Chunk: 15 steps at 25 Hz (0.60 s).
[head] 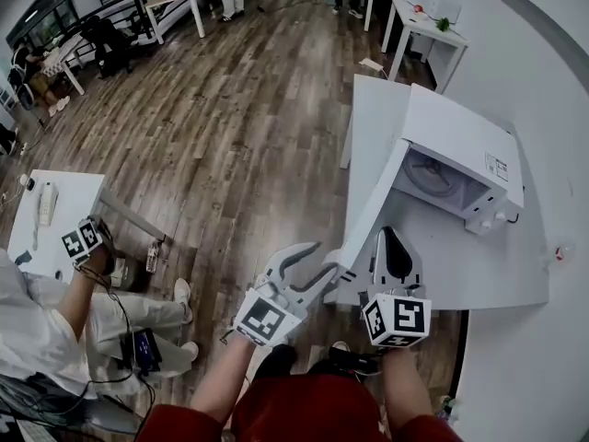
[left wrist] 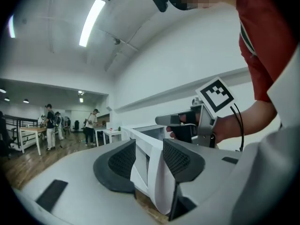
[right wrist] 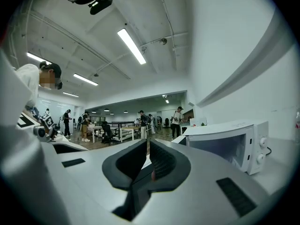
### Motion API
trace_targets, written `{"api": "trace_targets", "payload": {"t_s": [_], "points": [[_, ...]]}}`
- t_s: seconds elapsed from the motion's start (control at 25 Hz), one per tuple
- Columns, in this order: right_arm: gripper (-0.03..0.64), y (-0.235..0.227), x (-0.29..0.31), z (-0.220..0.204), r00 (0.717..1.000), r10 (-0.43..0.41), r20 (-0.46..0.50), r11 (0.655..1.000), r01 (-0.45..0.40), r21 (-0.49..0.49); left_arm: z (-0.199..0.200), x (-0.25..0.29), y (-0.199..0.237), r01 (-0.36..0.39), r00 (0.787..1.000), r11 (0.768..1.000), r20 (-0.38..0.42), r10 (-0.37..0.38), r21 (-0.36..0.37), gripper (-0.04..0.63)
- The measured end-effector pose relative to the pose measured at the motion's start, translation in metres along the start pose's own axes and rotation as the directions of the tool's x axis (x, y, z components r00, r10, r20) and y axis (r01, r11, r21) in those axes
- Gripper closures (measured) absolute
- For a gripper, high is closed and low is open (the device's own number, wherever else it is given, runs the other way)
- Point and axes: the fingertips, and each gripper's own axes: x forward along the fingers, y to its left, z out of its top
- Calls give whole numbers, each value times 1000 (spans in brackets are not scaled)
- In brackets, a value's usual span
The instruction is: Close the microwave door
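Observation:
A white microwave [head: 460,155] stands on a white table [head: 497,265] with its door [head: 373,205] swung wide toward me. My left gripper [head: 308,261] is open at the door's free lower corner. In the left gripper view the door's white edge [left wrist: 150,172] stands upright between the two dark pads. My right gripper [head: 396,242] is shut and empty, over the table's near edge just right of the door, and it also shows in the left gripper view [left wrist: 187,121]. The right gripper view has the microwave [right wrist: 234,144] at its right, cavity showing.
A white wall runs along the right behind the table. At lower left a person in white [head: 37,330] sits by a small white table [head: 64,201], holding another marker cube. Wooden floor lies between; more tables and people stand far off.

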Motion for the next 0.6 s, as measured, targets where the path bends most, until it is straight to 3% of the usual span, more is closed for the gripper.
{"api": "trace_targets", "payload": {"t_s": [0.16, 0.32, 0.6], "points": [[578, -5, 5, -6, 1000, -26, -6, 1000, 26, 3, -15, 4, -2, 105, 994, 994, -36, -105, 11, 396], [578, -8, 3, -13, 998, -54, -21, 999, 54, -3, -33, 12, -8, 212, 975, 977, -74, -210, 14, 383], [578, -16, 0, -28, 993, -105, -53, 994, 105, -15, -53, 27, -11, 323, 942, 946, -104, -319, 28, 382]]}}
